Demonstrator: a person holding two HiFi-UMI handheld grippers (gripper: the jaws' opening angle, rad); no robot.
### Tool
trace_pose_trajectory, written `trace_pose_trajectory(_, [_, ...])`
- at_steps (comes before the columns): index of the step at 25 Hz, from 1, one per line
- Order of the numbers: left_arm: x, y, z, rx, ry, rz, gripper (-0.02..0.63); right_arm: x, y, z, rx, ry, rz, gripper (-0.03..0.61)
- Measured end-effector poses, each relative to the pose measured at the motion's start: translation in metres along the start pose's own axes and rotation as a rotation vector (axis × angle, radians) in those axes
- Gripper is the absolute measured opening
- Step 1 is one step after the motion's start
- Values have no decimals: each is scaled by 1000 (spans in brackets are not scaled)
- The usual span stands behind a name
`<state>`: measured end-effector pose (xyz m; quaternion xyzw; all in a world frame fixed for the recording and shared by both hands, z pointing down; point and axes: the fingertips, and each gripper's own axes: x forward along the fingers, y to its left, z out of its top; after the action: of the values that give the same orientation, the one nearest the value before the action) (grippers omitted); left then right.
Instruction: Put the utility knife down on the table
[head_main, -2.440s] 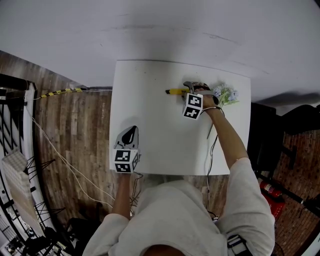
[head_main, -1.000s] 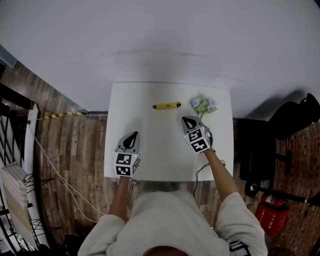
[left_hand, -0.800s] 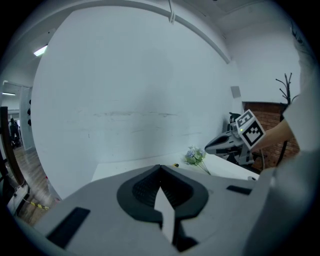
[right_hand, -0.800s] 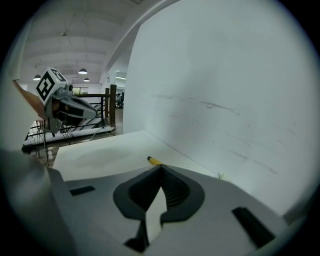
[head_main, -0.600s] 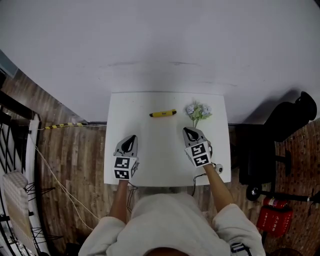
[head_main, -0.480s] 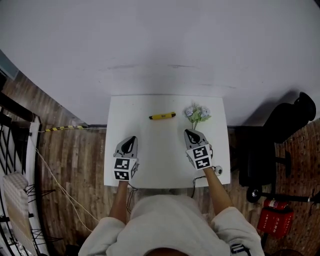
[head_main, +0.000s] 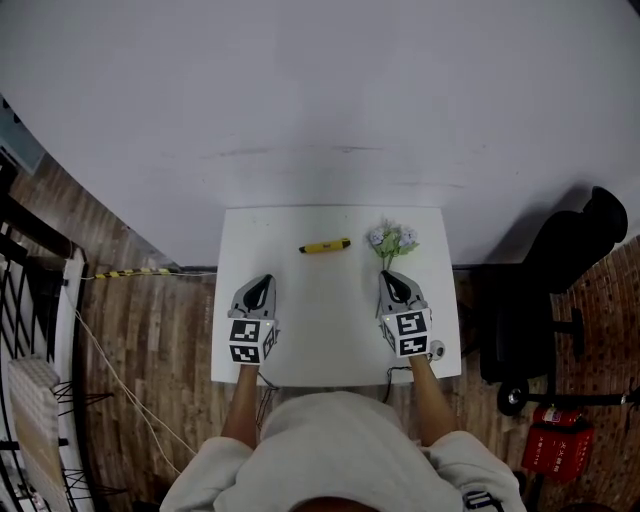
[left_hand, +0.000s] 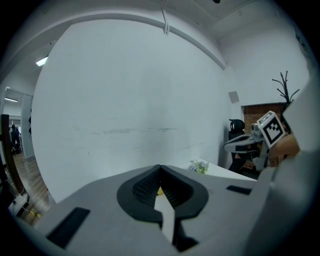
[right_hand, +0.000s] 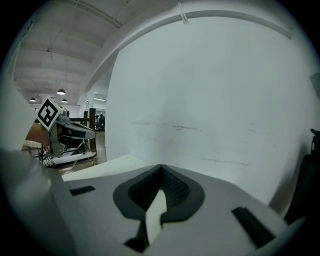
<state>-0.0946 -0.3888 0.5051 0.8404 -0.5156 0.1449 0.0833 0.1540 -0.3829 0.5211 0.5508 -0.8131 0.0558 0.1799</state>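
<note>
The yellow utility knife (head_main: 324, 245) lies flat near the far edge of the white table (head_main: 320, 335), beside a small bunch of flowers (head_main: 392, 238) and well apart from both tools. The left gripper (head_main: 262, 285) and right gripper (head_main: 390, 281) hover over the table's near side, each with jaws clenched on nothing. The put-down looks complete, and the next move calls only for keeping clear of the knife. The head view alone shows the full layout. The left gripper view catches a yellow sliver beyond its jaws, while the right gripper view shows wall and table but no knife.
</note>
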Motion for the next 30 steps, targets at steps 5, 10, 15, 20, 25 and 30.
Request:
trace_pose_trajectory(5, [-4, 3, 9, 3, -23, 6, 6, -11, 1, 13, 16, -40, -29, -2])
trace_pose_trajectory(10, [-6, 5, 13, 3, -36, 9, 6, -13, 3, 18, 4, -48, -38, -2])
trace_pose_trajectory(15, [-10, 6, 16, 4, -46, 10, 6, -16, -3, 18, 15, -50, -60, -2])
trace_pose_trajectory(20, [-8, 6, 17, 5, -47, 9, 6, -15, -5, 18, 17, -51, -63, -2])
trace_pose_trajectory(25, [-8, 6, 16, 7, -42, 7, 6, -13, -4, 16, 10, -42, -59, -3])
trace_pose_trajectory(30, [-7, 6, 15, 7, -38, 7, 6, -12, -3, 15, 13, -33, -54, -3])
